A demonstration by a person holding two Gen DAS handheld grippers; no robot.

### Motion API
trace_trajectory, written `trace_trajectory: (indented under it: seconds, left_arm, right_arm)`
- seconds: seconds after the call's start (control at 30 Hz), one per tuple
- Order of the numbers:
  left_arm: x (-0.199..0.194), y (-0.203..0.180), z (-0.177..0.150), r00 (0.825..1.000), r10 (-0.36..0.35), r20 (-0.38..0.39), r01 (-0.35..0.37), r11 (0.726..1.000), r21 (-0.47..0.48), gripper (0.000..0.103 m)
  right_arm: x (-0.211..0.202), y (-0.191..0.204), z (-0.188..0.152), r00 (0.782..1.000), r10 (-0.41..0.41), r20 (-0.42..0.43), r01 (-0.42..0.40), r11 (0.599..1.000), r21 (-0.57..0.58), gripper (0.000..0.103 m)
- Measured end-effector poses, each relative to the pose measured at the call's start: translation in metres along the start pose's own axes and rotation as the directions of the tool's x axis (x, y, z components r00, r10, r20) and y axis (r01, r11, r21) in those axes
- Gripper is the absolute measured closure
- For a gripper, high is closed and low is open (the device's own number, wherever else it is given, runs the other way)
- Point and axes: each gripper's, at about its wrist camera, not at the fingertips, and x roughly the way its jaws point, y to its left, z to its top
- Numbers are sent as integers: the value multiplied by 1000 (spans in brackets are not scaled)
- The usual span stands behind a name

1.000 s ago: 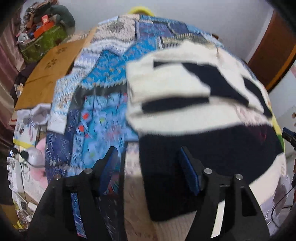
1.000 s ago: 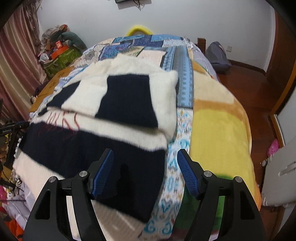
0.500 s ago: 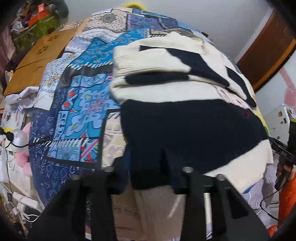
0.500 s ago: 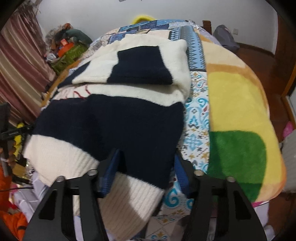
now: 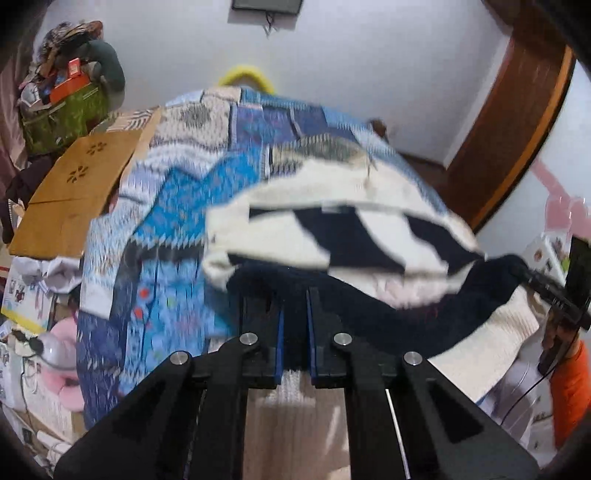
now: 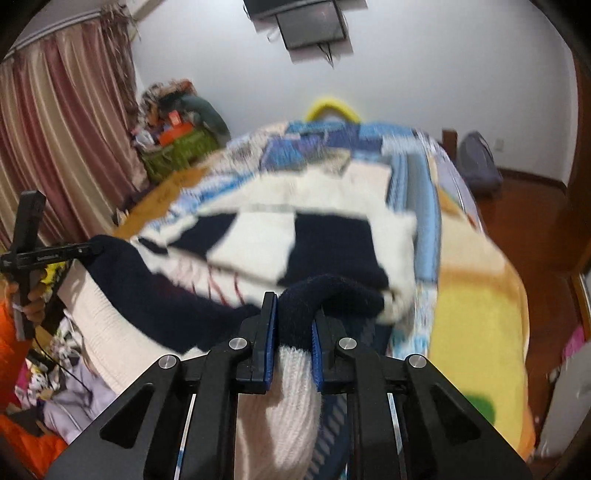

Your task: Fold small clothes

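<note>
Both grippers are clamped on the near hem of a cream-and-navy knitted sweater (image 5: 332, 236). From the left wrist view, the left gripper (image 5: 294, 325) has its blue pads pressed close together with a fold of the dark navy band pinched between them, and the cream ribbed hem hangs down below the jaws. From the right wrist view, the right gripper (image 6: 293, 325) grips a bunched roll of the same navy band, and the ribbed cream edge drops down between its black arms.

Between the two grippers the hem is raised off the bed and sags in a shallow curve; in the right view the left gripper can be seen at the far left edge, held by a hand at an orange sleeve. Beyond the lifted hem, the rest of the sweater lies on a blue patchwork quilt (image 5: 173, 206), its sleeves folded inward over the chest so that cream and navy blocks overlap. Just beside the sweater on the right lies a blanket with yellow and green patches (image 6: 476, 317).

Farther off, a brown cardboard sheet (image 5: 77, 188) rests at the left side of the bed, with a green bag (image 6: 177, 151) of clutter behind it. A yellow curved headboard (image 6: 330, 107) stands against the white wall, under a wall-mounted screen (image 6: 314, 24).
</note>
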Motion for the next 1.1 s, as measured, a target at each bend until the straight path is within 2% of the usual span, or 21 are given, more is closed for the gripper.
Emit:
trace_trajectory:
  seconds: [0.13, 0.27, 0.4, 0.5, 0.53, 0.6, 0.67, 0.73, 0.77, 0.83, 0.87, 1.0, 1.1]
  left_arm:
    - [14, 16, 32, 1000, 16, 20, -14, 998, -65, 94]
    - [53, 43, 45, 997, 68, -37, -73, 987, -144, 94]
    - [104, 65, 27, 984, 77, -159, -105, 979, -175, 93]
    - [125, 69, 12, 977, 87, -194, -117, 982, -152, 87]
    - [124, 68, 10, 980, 88, -180, -115, 982, -146, 87]
    - [118, 66, 12, 980, 88, -178, -113, 985, -133, 86]
    - [109, 61, 13, 977, 105, -183, -125, 987, -102, 78]
    - [98, 54, 15, 971, 167, -174, -179, 982, -60, 56]
    - [91, 51, 14, 968, 191, -162, -199, 979, -36, 53]
    - [79, 47, 10, 971, 185, -152, -189, 982, -16, 52]
    - [77, 48, 8, 972, 177, -158, -181, 983, -16, 52]
    - [72, 48, -5, 971, 152, -185, -160, 987, -31, 51]
    - [74, 45, -23, 970, 83, -227, -100, 993, -63, 52]
  right_arm:
    - [8, -5, 28, 999, -4, 50, 4, 1000, 6, 90]
    - [24, -28, 38, 997, -45, 58, 41, 997, 72, 90]
    - [58, -61, 30, 995, -94, -34, 98, 981, 166, 90]
    - [84, -71, 13, 985, -113, -129, 133, 978, 159, 90]
    - [92, -72, 6, 981, -110, -157, 135, 979, 155, 90]
    - [91, -75, 2, 983, -100, -153, 125, 979, 163, 90]
    - [85, -75, 5, 984, -95, -150, 120, 978, 168, 88]
    - [77, -75, 10, 983, -97, -158, 123, 979, 164, 82]
    - [73, -74, 12, 982, -102, -157, 127, 979, 158, 79]
    - [59, -69, 14, 985, -107, -138, 126, 982, 140, 62]
    - [57, -69, 14, 986, -106, -129, 123, 983, 135, 60]
    - [45, -63, 10, 988, -95, -125, 110, 987, 119, 58]
    - [43, -57, 0, 987, -76, -144, 94, 988, 121, 58]
